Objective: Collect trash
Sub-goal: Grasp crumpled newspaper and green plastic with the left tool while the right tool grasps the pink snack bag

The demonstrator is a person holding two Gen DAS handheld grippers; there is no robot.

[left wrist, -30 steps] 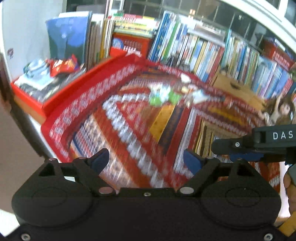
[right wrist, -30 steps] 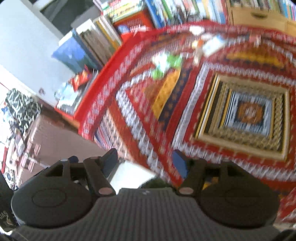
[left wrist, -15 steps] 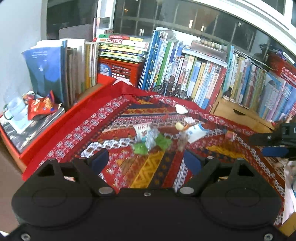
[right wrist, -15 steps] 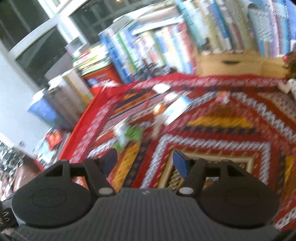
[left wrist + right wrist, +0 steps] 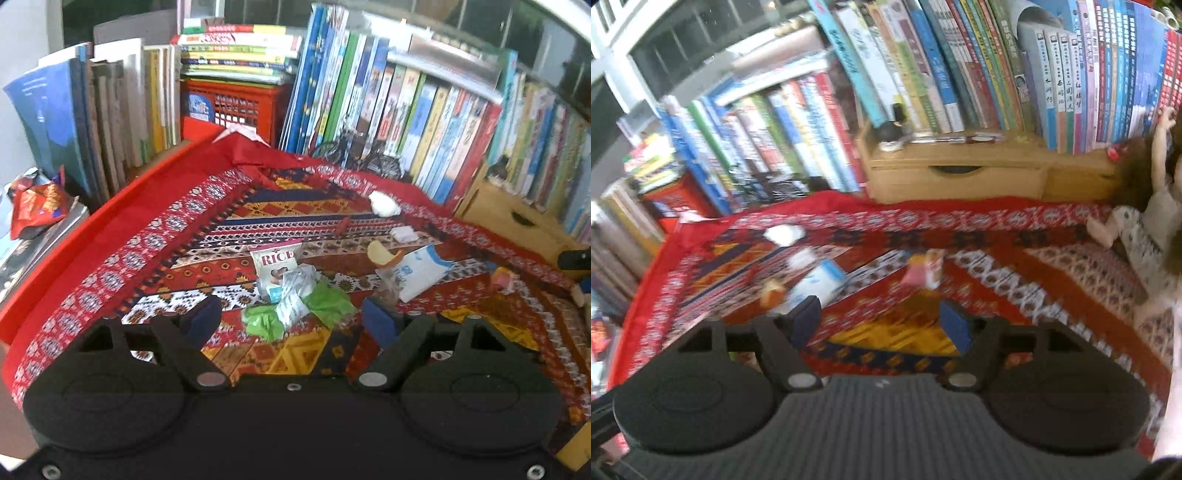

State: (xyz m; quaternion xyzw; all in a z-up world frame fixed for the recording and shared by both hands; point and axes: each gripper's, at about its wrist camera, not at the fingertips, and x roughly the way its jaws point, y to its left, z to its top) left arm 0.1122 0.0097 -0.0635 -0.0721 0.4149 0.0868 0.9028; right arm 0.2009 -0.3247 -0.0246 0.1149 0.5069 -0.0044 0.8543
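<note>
Bookshelves back a patterned red cloth (image 5: 155, 236); left gripper (image 5: 291, 319), jaws empty and closing, frames the crumpled wrapper pile (image 5: 291, 295); right gripper (image 5: 881, 323), jaws empty and opening, faces a pink wrapper (image 5: 923, 271).

Even, soft daylight fills both views, with no hard shadows on the patterned cloth (image 5: 155, 240). The left view is fairly sharp; the right is motion-blurred throughout. Fisheye distortion curves the books (image 5: 923, 74) at the edges.

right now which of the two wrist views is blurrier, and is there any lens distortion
Right wrist view: motion-smeared, so the pink wrapper and white-blue packet lose their edges. Left wrist view: sharper, with "RICE" readable on the snack bag and the green wrapper crisp. Both: fisheye bends the row of books into an arc.
</note>
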